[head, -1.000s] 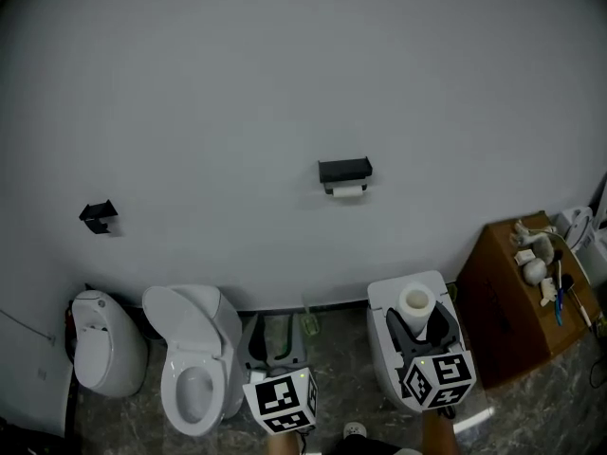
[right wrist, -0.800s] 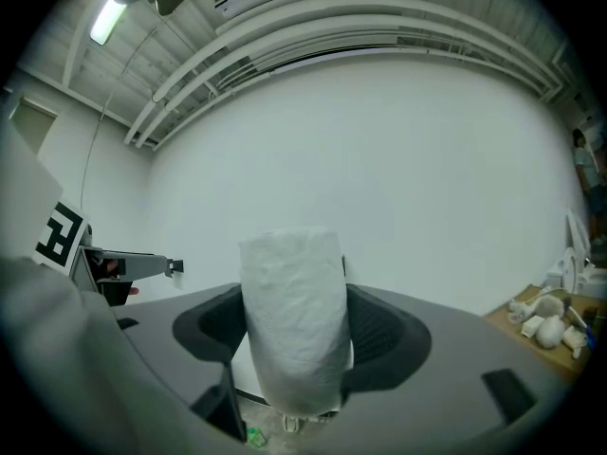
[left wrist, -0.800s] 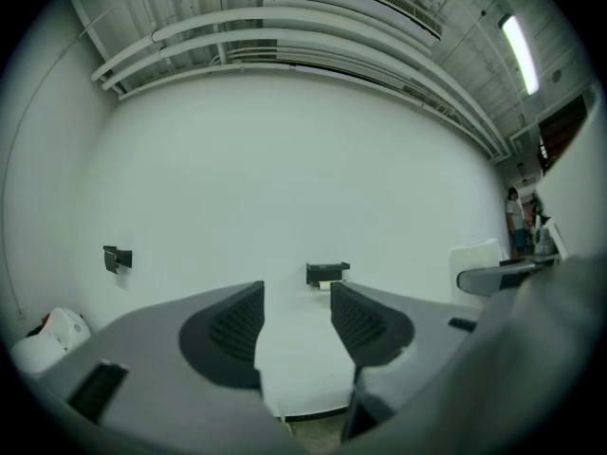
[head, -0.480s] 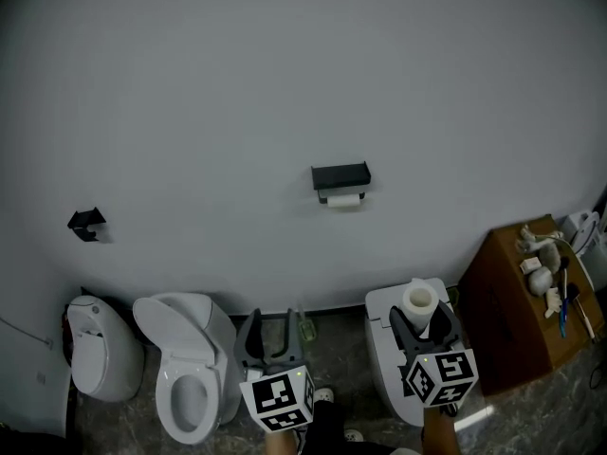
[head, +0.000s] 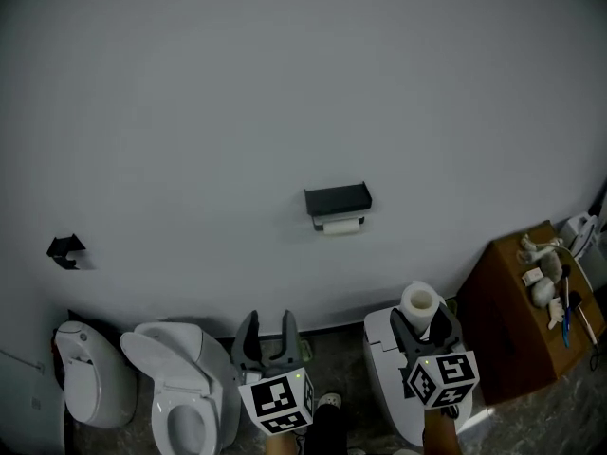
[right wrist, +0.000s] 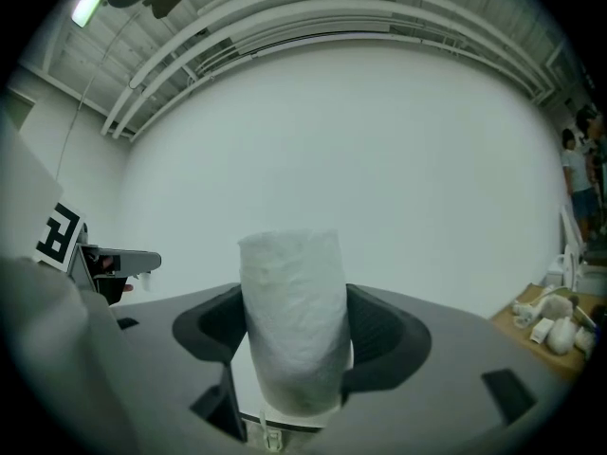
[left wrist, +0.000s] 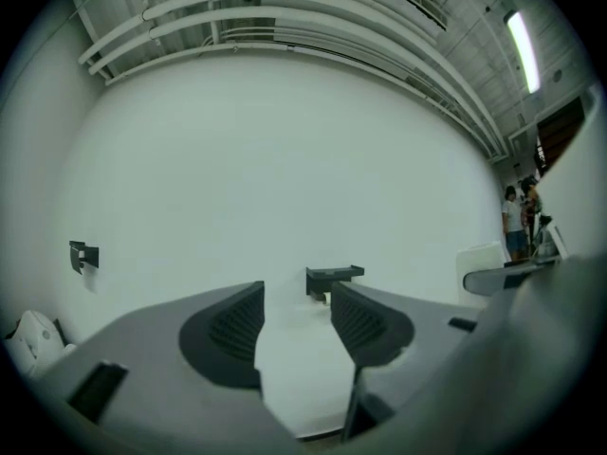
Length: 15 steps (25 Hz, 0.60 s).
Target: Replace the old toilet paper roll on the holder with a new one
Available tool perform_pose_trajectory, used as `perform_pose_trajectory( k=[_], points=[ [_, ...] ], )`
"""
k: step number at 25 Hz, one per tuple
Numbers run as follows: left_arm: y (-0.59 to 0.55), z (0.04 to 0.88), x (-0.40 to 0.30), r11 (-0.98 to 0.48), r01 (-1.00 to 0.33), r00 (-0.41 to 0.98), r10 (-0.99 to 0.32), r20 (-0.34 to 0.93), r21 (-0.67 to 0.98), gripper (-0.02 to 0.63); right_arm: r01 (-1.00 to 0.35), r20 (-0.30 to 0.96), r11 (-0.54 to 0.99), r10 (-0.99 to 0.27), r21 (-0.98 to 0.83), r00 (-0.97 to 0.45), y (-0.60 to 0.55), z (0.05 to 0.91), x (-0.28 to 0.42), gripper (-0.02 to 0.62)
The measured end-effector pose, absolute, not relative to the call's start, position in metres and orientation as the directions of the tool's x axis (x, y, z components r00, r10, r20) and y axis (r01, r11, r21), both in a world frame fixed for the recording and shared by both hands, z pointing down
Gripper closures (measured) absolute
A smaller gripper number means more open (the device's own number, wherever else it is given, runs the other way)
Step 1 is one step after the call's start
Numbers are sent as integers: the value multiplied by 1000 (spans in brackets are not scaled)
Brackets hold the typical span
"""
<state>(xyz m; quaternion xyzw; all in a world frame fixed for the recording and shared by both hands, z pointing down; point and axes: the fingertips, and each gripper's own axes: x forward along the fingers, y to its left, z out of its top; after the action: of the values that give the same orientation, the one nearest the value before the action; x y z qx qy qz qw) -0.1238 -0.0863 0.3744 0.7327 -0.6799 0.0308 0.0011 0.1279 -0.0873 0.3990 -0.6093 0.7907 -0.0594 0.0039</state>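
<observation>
While the right gripper point(head: 421, 318) is clamped on a new toilet paper roll point(head: 419, 302), holding it upright with one jaw on each side, the left gripper point(head: 268, 334) has its jaws apart with only the wall showing between them. In the right gripper view the roll point(right wrist: 292, 322) fills the gap between the ribbed pads and stands well above them. In the left gripper view the black holder point(left wrist: 332, 275) sits on the wall just above the gap of the left gripper point(left wrist: 296, 309).

Seen from the head view, the holder point(head: 337, 200) is fixed to the white wall point(head: 285, 93) near the middle of the frame, at about 12 o'clock from both grippers and well apart from them. A small white remnant of the old roll point(head: 340, 225) hangs just under its black shelf. A small black hook point(head: 64, 250) is on the wall at 9 o'clock.

At 7 o'clock stands a white toilet point(head: 180, 396) with its lid raised and its bowl open. A white cabinet point(head: 387, 373) lies below the right gripper. At 4 o'clock a brown box point(head: 517, 335) carries several small white things and a blue pen on its top.
</observation>
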Motion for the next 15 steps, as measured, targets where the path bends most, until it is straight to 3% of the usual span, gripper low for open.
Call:
perform_pose_trajectory(
  k=[15],
  points=[
    [-249, 362, -134, -185, -980, 182, -982, 47, -75, 405, -984, 60, 156, -985, -92, -161, -223, 383, 116, 278]
  ],
)
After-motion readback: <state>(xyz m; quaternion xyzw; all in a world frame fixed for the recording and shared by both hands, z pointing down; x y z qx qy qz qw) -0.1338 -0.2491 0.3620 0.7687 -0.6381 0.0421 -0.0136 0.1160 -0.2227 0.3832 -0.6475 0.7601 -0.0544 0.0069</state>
